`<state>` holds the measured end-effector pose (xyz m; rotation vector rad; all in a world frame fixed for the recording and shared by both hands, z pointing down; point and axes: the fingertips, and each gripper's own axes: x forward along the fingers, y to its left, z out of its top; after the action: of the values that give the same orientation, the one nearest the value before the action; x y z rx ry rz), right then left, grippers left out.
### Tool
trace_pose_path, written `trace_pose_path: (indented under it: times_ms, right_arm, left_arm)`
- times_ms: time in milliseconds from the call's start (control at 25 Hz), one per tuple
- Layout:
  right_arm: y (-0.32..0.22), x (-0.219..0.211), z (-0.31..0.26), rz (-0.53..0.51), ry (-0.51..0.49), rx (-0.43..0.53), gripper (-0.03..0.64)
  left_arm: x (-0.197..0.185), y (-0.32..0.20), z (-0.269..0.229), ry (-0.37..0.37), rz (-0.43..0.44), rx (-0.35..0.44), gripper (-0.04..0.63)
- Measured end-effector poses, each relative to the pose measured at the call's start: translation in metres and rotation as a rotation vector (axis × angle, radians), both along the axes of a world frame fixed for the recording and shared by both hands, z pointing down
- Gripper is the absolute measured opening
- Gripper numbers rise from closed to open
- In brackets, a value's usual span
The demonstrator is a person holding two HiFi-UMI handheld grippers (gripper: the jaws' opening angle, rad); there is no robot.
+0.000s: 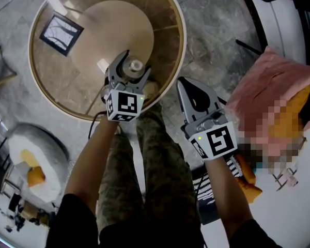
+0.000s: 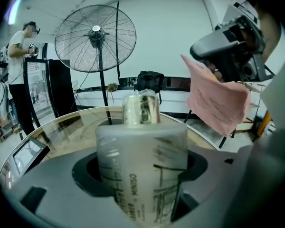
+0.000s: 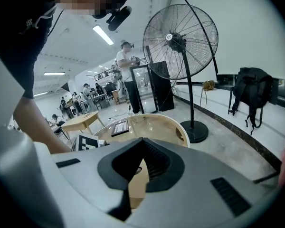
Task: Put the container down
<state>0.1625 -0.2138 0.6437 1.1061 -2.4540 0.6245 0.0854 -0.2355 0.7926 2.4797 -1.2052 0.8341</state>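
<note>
**Frosted plastic, clamped upright above glass**

Held upright: container (image 2: 141, 160), a translucent bottle with a paler cap, clamped round its body between the fingers of the left gripper (image 1: 135, 66). Hangs over the near part of the round glass table (image 1: 163, 14), inside the gold rim; cannot tell whether the base touches the glass. Probably vertical and gripped by the sides so as to land flat on its base. Reads "MINISO" sideways up the printed side, beside thin line drawings; smaller print too blurred to read.

Off to the right, outside the table's rim and over the floor: right gripper (image 1: 186, 87), fingers closed together on nothing, seemingly parked clear of the set-down.

Farther out: a dark framed panel (image 1: 61, 33) on the table's far side, a pink cloth (image 1: 271, 84) to the right, a standing fan (image 2: 95, 38) beyond.
</note>
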Motion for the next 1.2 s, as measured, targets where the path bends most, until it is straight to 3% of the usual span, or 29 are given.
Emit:
trace_pose_path:
  times_ms: [640, 1200]
  right_arm:
    - [0.001, -0.015, 0.007, -0.009, -0.010, -0.021, 0.021]
    - [0.028, -0.020, 0.001, -0.008, -0.017, -0.015, 0.021]
  left_arm:
    - [-0.018, 0.015, 0.010, -0.046, 0.035, -0.043, 0.350]
    - [-0.038, 0.025, 0.013, -0.053, -0.034, -0.046, 0.350]
